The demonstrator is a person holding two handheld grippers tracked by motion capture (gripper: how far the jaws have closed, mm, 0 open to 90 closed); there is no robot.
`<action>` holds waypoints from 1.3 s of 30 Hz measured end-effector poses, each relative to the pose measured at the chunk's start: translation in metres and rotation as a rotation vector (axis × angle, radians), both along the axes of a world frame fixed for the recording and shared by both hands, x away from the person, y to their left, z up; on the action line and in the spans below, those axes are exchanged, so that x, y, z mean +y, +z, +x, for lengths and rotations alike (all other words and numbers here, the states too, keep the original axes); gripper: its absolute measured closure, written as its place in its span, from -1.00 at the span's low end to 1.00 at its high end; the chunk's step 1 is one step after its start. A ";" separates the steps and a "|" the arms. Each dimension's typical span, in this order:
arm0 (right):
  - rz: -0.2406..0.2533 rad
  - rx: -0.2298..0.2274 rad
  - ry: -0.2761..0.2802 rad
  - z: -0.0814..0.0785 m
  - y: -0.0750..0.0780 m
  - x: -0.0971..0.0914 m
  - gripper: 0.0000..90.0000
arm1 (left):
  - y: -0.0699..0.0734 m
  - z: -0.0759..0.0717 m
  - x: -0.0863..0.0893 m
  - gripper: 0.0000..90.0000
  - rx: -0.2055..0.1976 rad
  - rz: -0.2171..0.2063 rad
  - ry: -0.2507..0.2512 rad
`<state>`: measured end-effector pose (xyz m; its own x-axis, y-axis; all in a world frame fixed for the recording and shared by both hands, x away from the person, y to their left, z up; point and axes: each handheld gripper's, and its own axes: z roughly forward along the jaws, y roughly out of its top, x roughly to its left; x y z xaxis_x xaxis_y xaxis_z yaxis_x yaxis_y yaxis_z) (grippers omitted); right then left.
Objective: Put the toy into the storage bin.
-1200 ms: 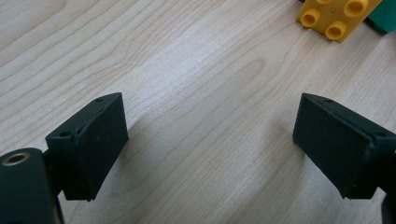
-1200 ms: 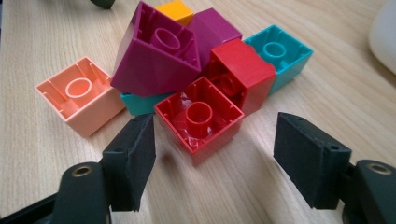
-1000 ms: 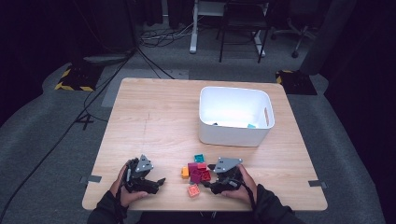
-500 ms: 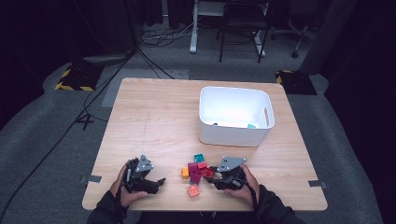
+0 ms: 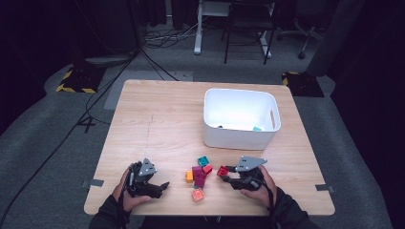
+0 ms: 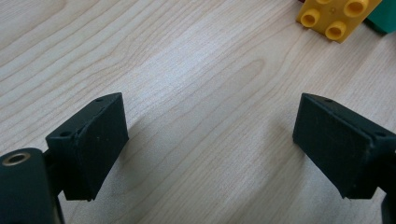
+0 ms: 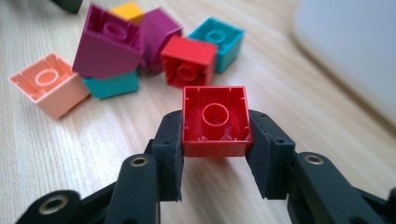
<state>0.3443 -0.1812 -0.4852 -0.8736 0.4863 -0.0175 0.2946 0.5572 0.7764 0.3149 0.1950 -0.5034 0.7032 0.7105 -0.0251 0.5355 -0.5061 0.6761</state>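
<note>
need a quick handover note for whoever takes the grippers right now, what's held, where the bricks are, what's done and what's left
Right gripper: its jaws have just been closing, and the fingers now clamp a red brick, hollow side toward the camera, apart from the pile.
Left gripper: open, nothing between the fingers, low over bare table.
Loose bricks lie in a cluster at the table's front: purple, teal, red, orange, pink.
White bin stands behind them; a few small pieces already lie inside.
Done: one red brick gripped.
Left, most likely: carry it to the bin, then the remaining loose bricks.
</note>
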 end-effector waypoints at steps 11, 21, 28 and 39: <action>0.089 -0.040 -0.081 0.004 0.033 -0.037 0.32 | 0.000 0.000 0.000 -0.77 0.001 -0.002 0.001; 0.126 -0.112 -0.152 0.007 0.068 -0.062 0.32 | 0.000 0.000 0.000 -0.77 0.001 -0.001 0.001; 0.129 -0.149 -0.167 0.008 0.092 -0.072 0.32 | 0.000 0.000 0.000 -0.77 0.002 -0.001 0.001; 0.136 -0.199 -0.195 0.015 0.118 -0.078 0.32 | 0.000 0.001 0.000 -0.78 0.005 0.002 -0.004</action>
<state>0.3596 -0.2592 -0.3668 -0.7499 0.6537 -0.1019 0.2206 0.3922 0.8931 0.3156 0.1950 -0.5031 0.7060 0.7077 -0.0273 0.5370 -0.5098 0.6721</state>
